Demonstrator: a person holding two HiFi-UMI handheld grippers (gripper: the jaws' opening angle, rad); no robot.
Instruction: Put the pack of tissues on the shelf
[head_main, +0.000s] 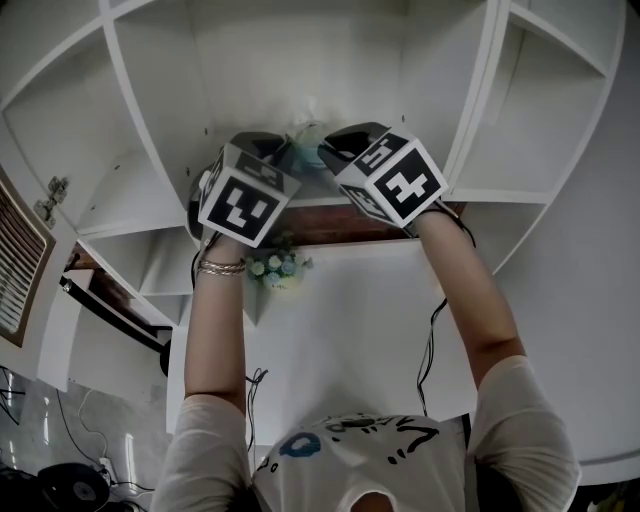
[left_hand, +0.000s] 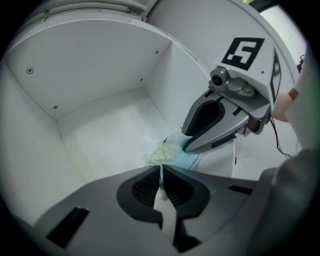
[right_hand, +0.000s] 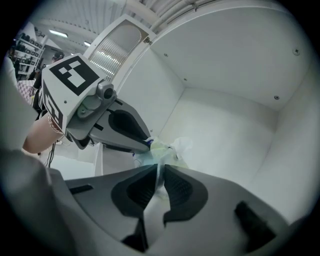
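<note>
Fingers (left_hand: 144, 186) of the left gripper (left_hand: 161, 174) are closed almost completely, pinching a thin white fold of wrapper that belongs to the pack of tissues (left_hand: 169, 150). The right gripper (right_hand: 160, 172) does the same from the other side, its fingers (right_hand: 182, 187) nearly together on another edge of the same wrapper. The pack is therefore held by both grippers at once and hangs just beyond the two sets of fingertips. In the head view, both arms reach up and the grippers converge on the pack (head_main: 308, 135), the left gripper (head_main: 272, 152) coming from the left and the right gripper (head_main: 338, 150) from the right, with neither clearly nearer. The soft, crumpled pack seems to stretch from one gripper to the other, across the mouth of the compartment, though its exact long axis is hard to judge. It lies inside the opening of a white shelf (left_hand: 100, 125) compartment, low over the compartment floor and towards the front. Whether it already rests on that floor cannot be told. The coming move probably depends on lowering the pack onto the floor directly beneath it. Both pairs of fingers would then open and draw back out of the compartment without dragging the wrapper along.
</note>
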